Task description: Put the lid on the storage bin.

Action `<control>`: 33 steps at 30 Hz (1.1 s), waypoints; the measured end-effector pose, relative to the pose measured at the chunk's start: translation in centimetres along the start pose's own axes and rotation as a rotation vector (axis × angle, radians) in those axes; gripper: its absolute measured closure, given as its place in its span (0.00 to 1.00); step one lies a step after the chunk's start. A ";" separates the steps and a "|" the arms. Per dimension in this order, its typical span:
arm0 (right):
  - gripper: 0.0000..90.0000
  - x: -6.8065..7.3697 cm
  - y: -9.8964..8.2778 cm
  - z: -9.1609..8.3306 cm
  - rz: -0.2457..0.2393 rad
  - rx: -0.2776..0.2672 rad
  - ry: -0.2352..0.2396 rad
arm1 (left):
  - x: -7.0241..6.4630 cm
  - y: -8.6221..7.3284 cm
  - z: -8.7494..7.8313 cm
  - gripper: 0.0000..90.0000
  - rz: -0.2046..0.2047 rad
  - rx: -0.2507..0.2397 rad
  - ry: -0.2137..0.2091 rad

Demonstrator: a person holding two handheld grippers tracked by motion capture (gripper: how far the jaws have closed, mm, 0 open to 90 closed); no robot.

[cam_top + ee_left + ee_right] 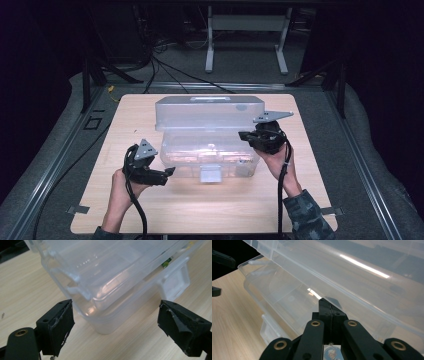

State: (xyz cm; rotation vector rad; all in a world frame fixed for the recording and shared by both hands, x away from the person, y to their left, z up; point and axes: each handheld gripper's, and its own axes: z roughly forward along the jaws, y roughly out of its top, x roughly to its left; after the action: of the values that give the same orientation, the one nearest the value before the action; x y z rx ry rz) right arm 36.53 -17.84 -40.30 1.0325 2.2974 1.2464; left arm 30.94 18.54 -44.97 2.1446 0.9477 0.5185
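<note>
We are holding our left gripper [169, 172] open beside the clear box [210, 150], our right gripper [243, 135] pinched shut at its lid [207, 111].

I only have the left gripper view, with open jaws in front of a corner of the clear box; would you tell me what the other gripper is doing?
Observer: The right gripper is shut, its tip against the raised lid of the clear box, near the lid's right edge.
Operator: Thank you. So is the lid up?
Observer: Yes; in the high view it stands tilted open behind the base.
Operator: And where is my left gripper relative to the box?
Observer: The left gripper sits off the box's front left corner on the table, jaws open with nothing between them.
</note>
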 end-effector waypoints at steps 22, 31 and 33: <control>0.99 0.5 -3.7 -1.2 0.045 0.074 0.108 | 1.8 -2.0 1.9 0.15 -0.061 0.040 0.027; 1.00 0.7 -5.6 0.1 0.047 0.167 0.131 | 1.8 -2.5 2.3 0.14 -0.059 0.053 0.027; 0.99 0.8 -6.3 0.6 0.033 0.207 0.130 | 1.8 -2.8 2.4 0.14 -0.058 0.059 0.032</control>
State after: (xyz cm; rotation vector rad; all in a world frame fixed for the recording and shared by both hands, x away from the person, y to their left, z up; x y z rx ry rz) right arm 33.50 -19.15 -45.79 1.0905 2.5627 1.1369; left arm 32.26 20.14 -48.46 2.1594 1.0519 0.5033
